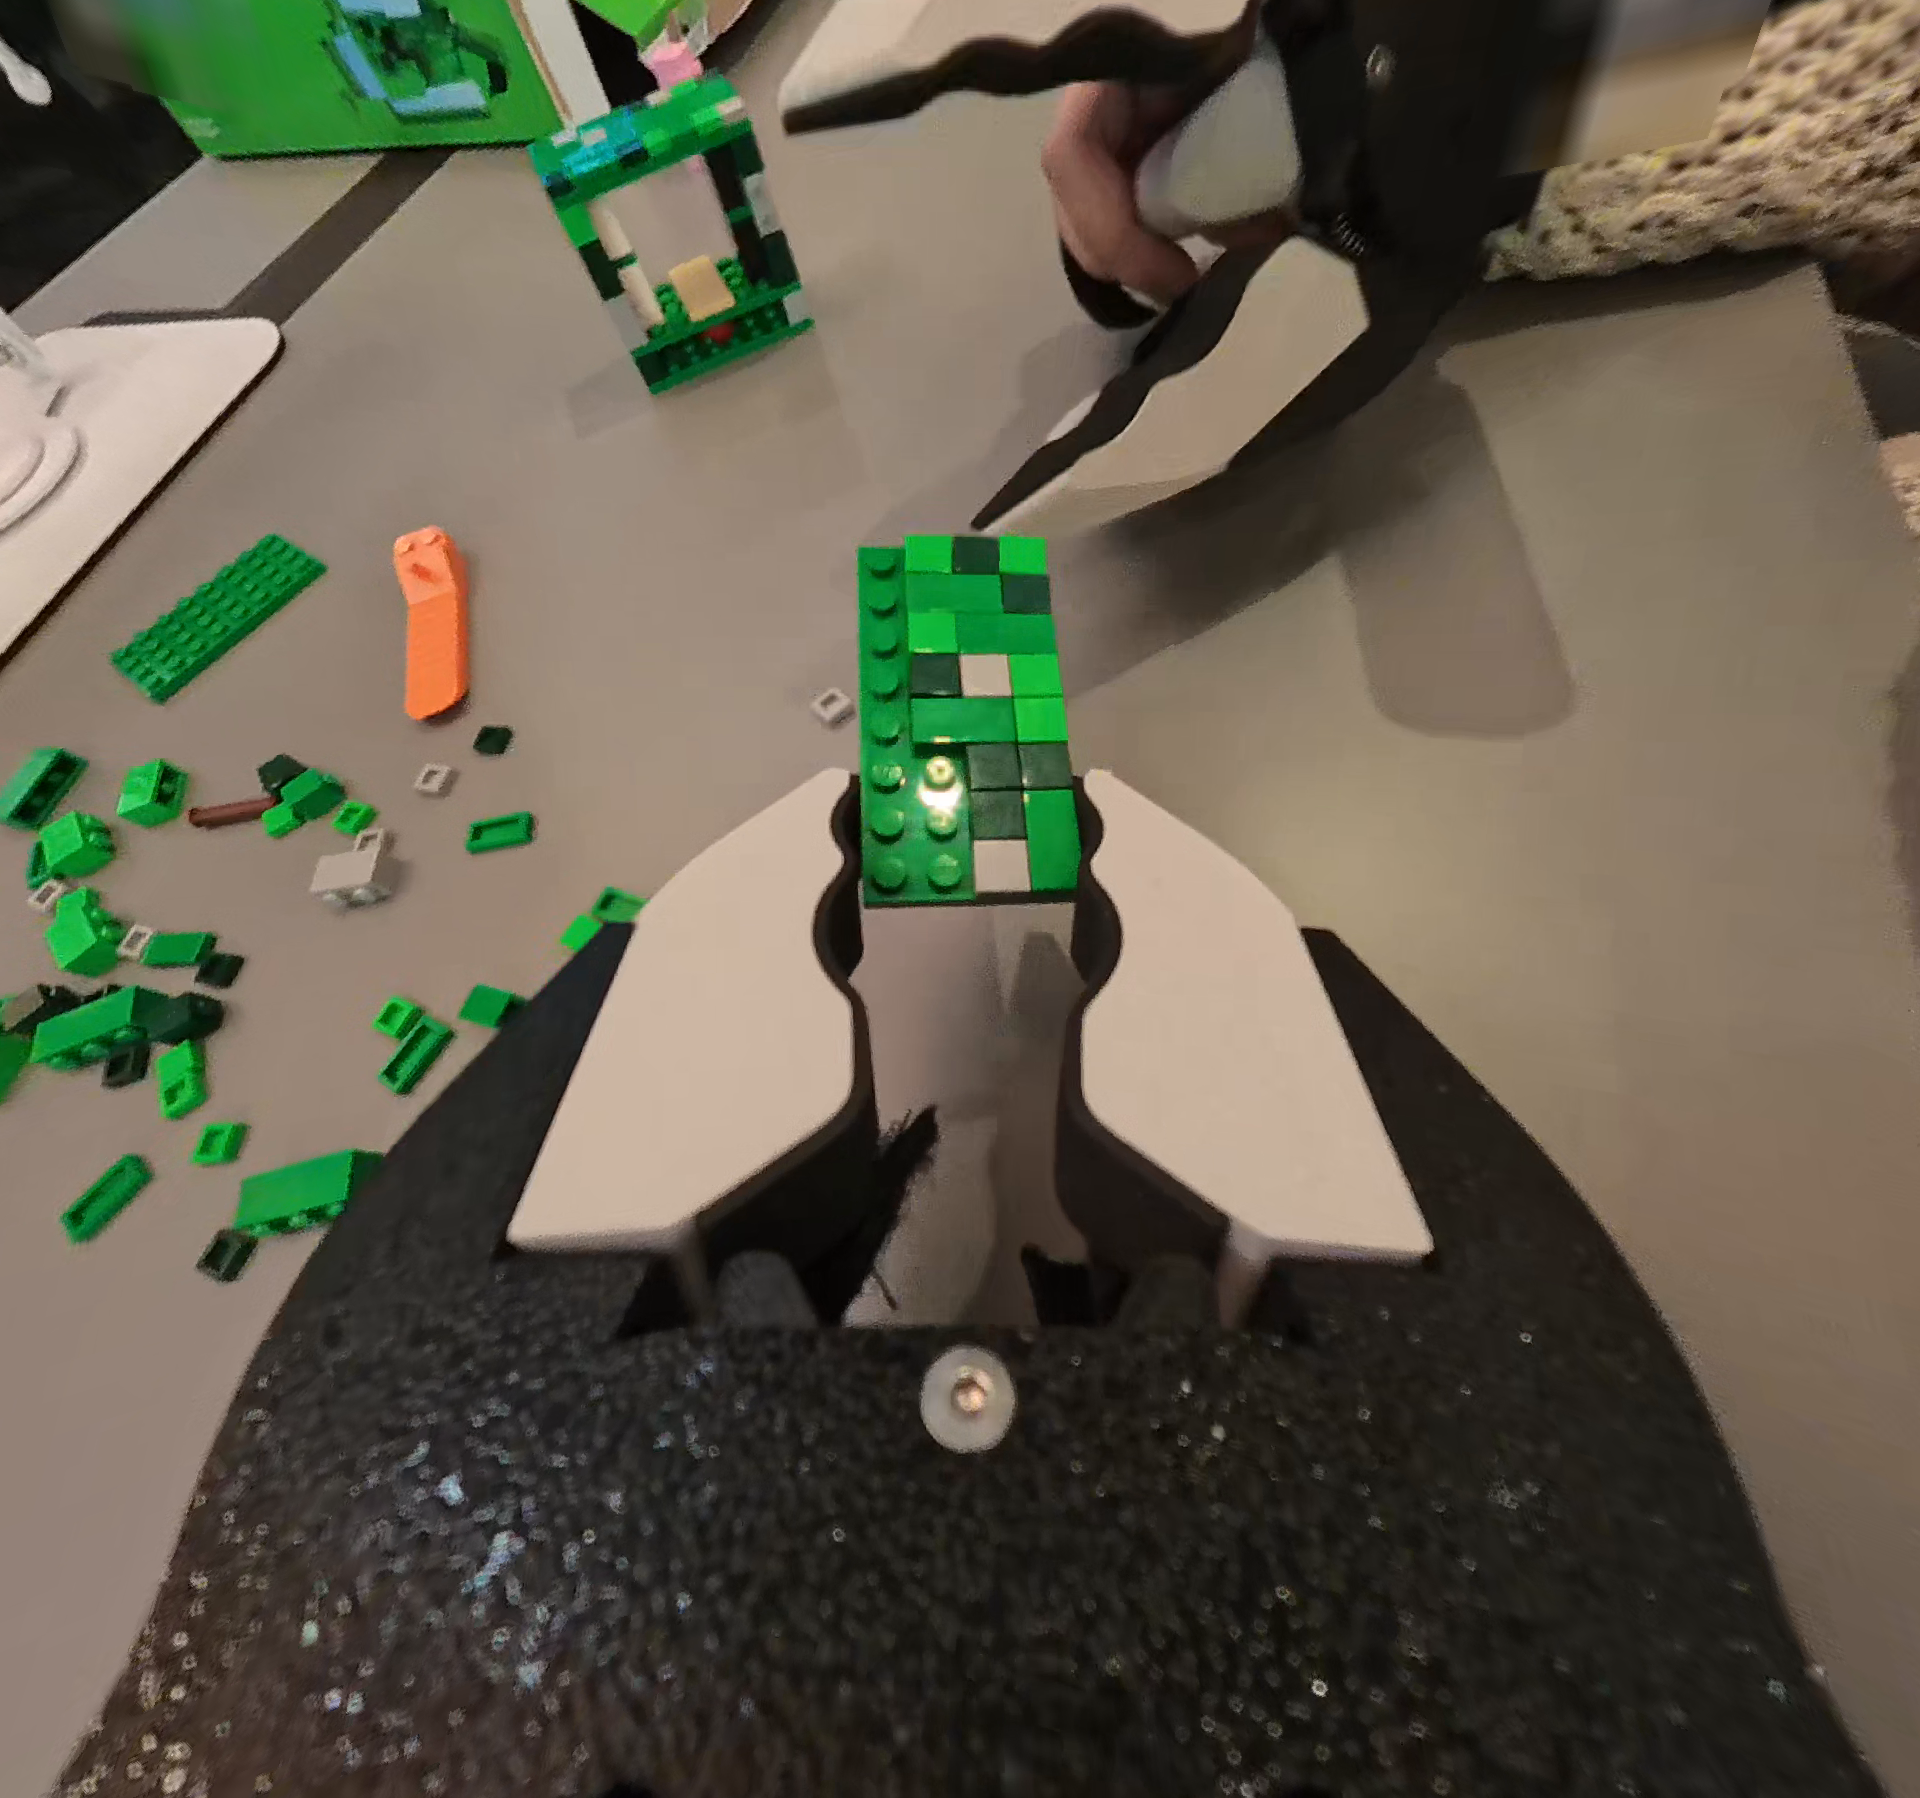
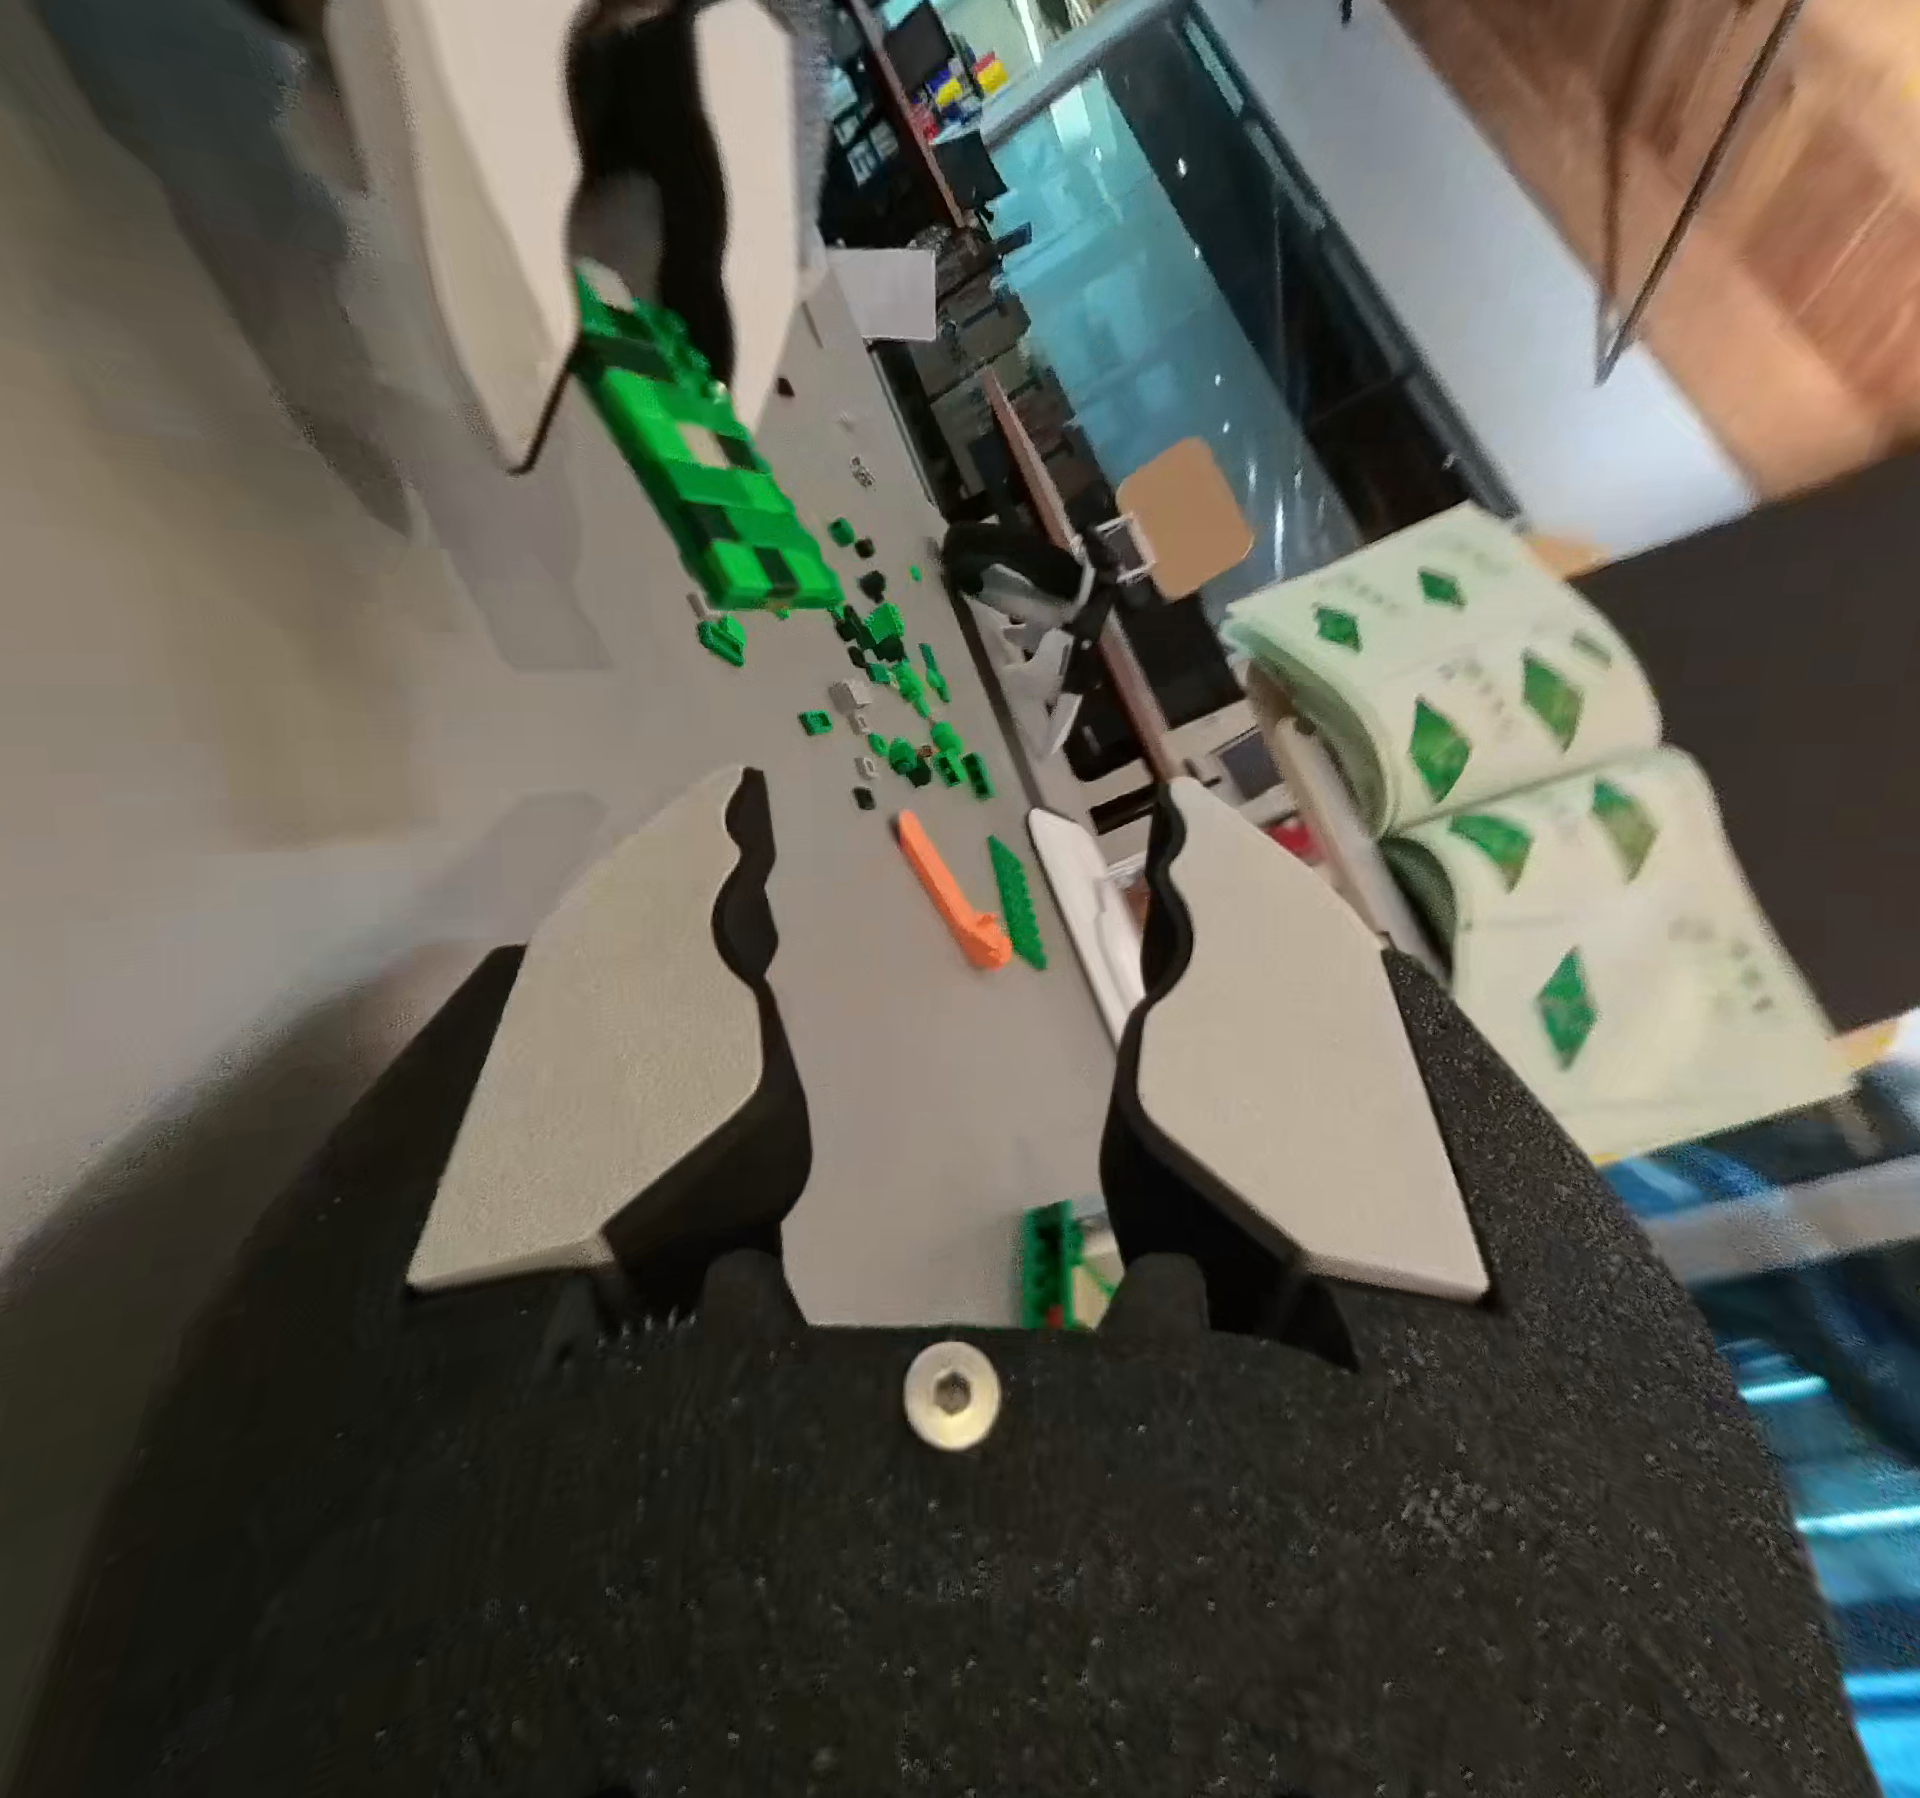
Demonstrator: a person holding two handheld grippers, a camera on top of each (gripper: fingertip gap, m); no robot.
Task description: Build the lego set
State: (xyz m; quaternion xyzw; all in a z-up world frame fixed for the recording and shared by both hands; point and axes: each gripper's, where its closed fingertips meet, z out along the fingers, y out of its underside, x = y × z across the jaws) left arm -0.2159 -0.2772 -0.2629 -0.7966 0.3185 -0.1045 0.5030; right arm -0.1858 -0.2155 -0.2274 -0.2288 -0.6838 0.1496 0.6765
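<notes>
My left gripper (image 1: 966,792) is shut on the near end of a green plate (image 1: 961,699) that is partly covered with light green, dark green and grey tiles. A strip of studs shows along the plate's left side. The plate points away from me, low over the grey table (image 1: 1351,969); I cannot tell whether it touches. My right gripper (image 1: 883,314) is open and empty beyond the plate's far end, a hand (image 1: 1101,190) on its handle. In the right wrist view, my right gripper (image 2: 961,792) is open, and the left gripper (image 2: 634,408) holds the plate (image 2: 717,501) ahead.
A partly built green frame (image 1: 686,231) stands at the back. The green set box (image 1: 364,34) lies behind it. Loose green pieces (image 1: 156,917), an orange brick separator (image 1: 431,626) and a long green plate (image 1: 218,616) lie on the left. A white mat (image 1: 125,418) is at far left. An open booklet (image 2: 1507,761) is there too.
</notes>
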